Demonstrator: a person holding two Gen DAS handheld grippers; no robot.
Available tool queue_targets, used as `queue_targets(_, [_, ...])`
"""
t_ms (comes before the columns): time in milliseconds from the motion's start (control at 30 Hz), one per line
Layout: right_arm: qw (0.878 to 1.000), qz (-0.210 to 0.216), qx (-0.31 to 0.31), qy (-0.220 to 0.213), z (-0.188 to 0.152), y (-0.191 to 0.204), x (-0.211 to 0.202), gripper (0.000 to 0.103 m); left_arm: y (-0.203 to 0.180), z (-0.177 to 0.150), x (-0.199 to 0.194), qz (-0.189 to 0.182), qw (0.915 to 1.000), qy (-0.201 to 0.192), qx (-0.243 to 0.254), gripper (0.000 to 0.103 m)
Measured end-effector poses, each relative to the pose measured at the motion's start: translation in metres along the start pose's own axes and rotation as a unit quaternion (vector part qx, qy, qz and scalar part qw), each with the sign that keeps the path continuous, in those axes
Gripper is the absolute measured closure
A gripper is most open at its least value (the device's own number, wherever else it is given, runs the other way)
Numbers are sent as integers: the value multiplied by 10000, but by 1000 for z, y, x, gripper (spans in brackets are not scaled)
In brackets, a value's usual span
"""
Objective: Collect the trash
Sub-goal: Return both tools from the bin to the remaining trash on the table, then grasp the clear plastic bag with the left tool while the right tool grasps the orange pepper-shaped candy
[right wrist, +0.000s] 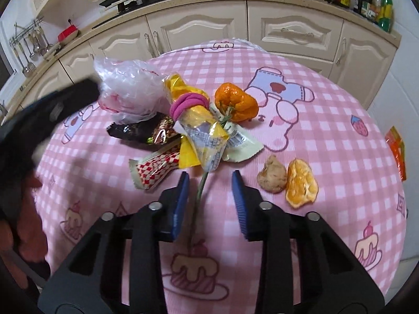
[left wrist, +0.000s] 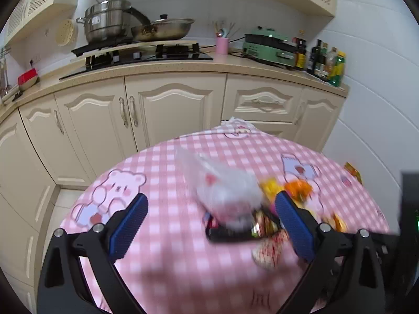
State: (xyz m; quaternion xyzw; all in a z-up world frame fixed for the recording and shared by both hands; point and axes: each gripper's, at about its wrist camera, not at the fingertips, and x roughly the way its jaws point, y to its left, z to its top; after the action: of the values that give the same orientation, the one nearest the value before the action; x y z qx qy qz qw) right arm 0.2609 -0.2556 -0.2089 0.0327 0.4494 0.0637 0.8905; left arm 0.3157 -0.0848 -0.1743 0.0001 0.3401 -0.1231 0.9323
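Print on the yellow wrapper (right wrist: 207, 141) is unreadable, while each hand-held gripper, left (left wrist: 210, 210) and right (right wrist: 210, 188), gapes apart over the tabletop (right wrist: 327, 136).

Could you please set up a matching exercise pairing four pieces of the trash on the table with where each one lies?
Things:
1. clear plastic bag
2. pink hair tie
3. green stem
4. flat orange peel

Places:
A. between the open right gripper's fingers
B. wrapped around the yellow wrapper
C. far left of the pile, behind the black wrapper
D. right of the pile, beside a beige lump

Pairs: 1-C, 2-B, 3-A, 4-D
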Motion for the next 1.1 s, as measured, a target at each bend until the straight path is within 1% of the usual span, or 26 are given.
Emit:
queue_targets(33, [10000, 48, 48, 1, 0, -3, 0, 93, 0, 4, 9, 27, 10000, 31, -60, 7])
queue_targets(133, [9998, 157, 142, -13, -3, -11, -3, 99, -2, 10, 28, 63, 9999, 87, -67, 8])
queue_targets(167, [9997, 190, 177, -21, -3, -13, -4, 99, -3, 10, 32, 32, 9999, 144, -35, 25])
queue_targets(200, [9991, 313, 289, -46, -5, -18, -7, 99, -4, 9, 37, -71, 9996, 273, -46, 50])
queue_targets(233, [9987, 355, 351, -74, -6, -21, -9, 99, -3, 8, 41, -104, 9992, 383, -93, 58])
queue_targets(300, [9982, 399, 429, -128, -8, -25, -15, 99, -2, 3, 38, -120, 9992, 364, -76, 65])
queue_targets(400, [9963, 583, 594, -211, -13, -31, -24, 99, 2, -2, 28, -173, 9993, 308, -101, 69])
queue_targets(467, [9942, 753, 723, -273, -16, -34, -30, 99, 4, -5, 15, -170, 9996, 199, -53, 70])
queue_targets(533, [9934, 761, 773, -374, -20, -36, -41, 99, 7, -8, 2, -205, 9997, 121, -32, 71])
queue_targets(600, [9916, 863, 849, -454, -22, -39, -51, 99, 9, -13, -12, -203, 9998, 42, 0, 72])
queue_targets(733, [9897, 909, 906, -632, -29, -44, -73, 99, 10, -24, -43, -223, 9996, -128, 108, 72])
queue_targets(833, [9892, 855, 936, -740, -35, -50, -87, 99, 6, -31, -64, -267, 9993, -215, 173, 72])
queue_targets(1100, [9861, 800, 1009, -1054, -47, -64, -124, 99, -19, -39, -96, -522, 9974, -346, 365, 72])
